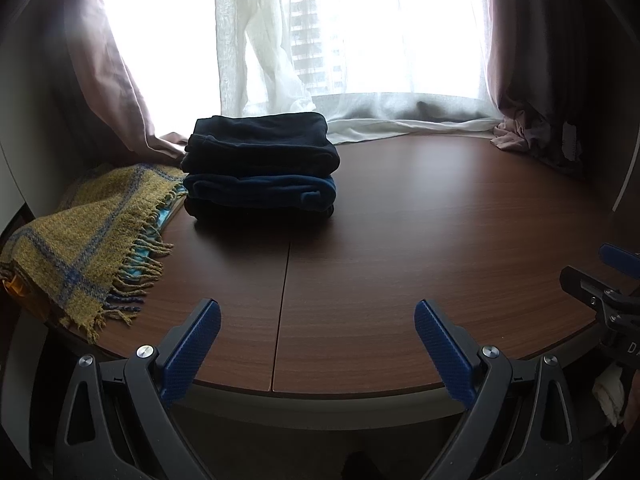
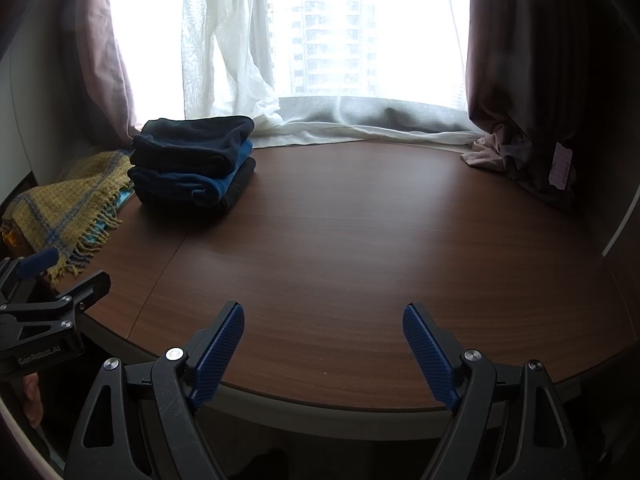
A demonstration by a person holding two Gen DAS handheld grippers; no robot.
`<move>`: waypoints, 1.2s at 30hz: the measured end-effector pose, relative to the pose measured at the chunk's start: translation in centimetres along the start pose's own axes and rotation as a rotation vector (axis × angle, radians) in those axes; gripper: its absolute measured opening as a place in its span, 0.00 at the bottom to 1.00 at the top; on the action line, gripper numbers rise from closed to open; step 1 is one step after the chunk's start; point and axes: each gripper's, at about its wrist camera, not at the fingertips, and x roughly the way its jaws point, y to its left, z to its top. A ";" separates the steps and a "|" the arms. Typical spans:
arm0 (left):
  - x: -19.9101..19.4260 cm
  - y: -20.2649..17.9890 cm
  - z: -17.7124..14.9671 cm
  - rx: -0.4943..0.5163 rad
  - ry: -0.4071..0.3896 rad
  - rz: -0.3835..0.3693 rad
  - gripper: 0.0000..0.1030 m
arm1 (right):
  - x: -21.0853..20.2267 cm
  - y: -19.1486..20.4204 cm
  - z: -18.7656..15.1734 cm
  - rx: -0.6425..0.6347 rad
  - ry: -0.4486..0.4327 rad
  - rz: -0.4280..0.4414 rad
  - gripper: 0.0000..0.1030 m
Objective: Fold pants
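Left gripper [image 1: 318, 316]: jaws spread wide, holding nothing, poised over the table's near edge.
Right gripper [image 2: 324, 318]: likewise parted and empty, beside its partner.
Pants [image 1: 260, 164]: three folded pairs stacked ahead and to the left, by the curtain [image 1: 264, 40].
Progress: folding looks finished; no loose garment visible.
Room: bare table [image 1: 420, 220] ahead and rightward; fringed scarf [image 1: 84, 236] crowds the left edge.

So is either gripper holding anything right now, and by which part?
Nothing is held. The left gripper and right gripper are both open above the table; the folded pants sit stacked, untouched.
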 end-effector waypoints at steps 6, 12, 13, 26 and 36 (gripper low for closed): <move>-0.4 0.1 0.1 -0.005 -0.014 0.000 0.96 | -0.1 0.0 0.2 -0.002 -0.005 -0.005 0.80; -0.9 0.0 0.2 -0.003 -0.027 0.001 0.96 | -0.4 -0.1 0.4 -0.004 -0.012 -0.007 0.80; -0.9 0.0 0.3 -0.002 -0.030 0.001 0.96 | -0.5 -0.1 0.4 -0.005 -0.014 -0.007 0.80; -2.0 -0.3 0.6 0.001 -0.058 0.009 0.99 | -1.7 -0.1 0.4 -0.014 -0.050 -0.015 0.80; -2.6 -0.3 0.5 0.001 -0.070 0.018 0.99 | -1.9 -0.2 0.3 -0.014 -0.054 -0.012 0.80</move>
